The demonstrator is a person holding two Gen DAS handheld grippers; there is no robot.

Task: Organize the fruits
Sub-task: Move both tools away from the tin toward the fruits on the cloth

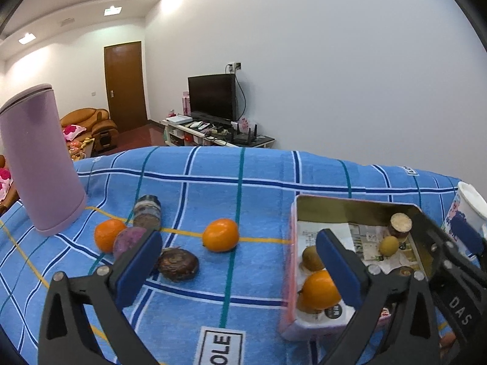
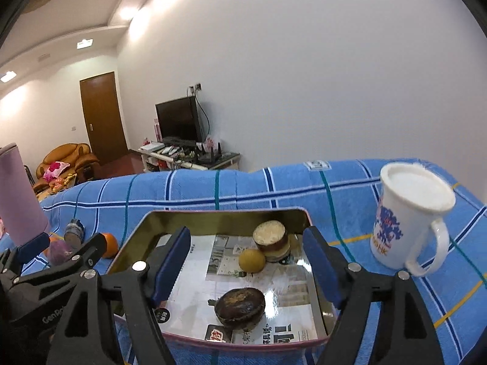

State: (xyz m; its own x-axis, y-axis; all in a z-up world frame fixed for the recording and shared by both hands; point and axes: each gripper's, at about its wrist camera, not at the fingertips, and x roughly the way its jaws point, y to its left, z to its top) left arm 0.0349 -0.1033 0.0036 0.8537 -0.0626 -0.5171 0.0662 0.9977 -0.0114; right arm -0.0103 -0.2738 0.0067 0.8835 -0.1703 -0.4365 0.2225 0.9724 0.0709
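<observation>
Right wrist view: right tongs (image 2: 243, 269) released, tilted down over tin (image 2: 225, 213); left tongs (image 1: 240, 270) likewise released.

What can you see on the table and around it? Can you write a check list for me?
Surface: blue checked cloth, flat where it shows.
Job's things: metal tin lined with printed paper, holding a dark brown fruit, a small yellow fruit, an orange and more. On the cloth: two oranges, a purple fruit, a dark brown one.
Clutter: lilac tumbler, white mug, small jar on its side.
Tongs: left tongs open and empty; right tongs open over the tin, nothing between them.
Cables: wire behind the television.
Surroundings: brown door, orange armchair.
</observation>
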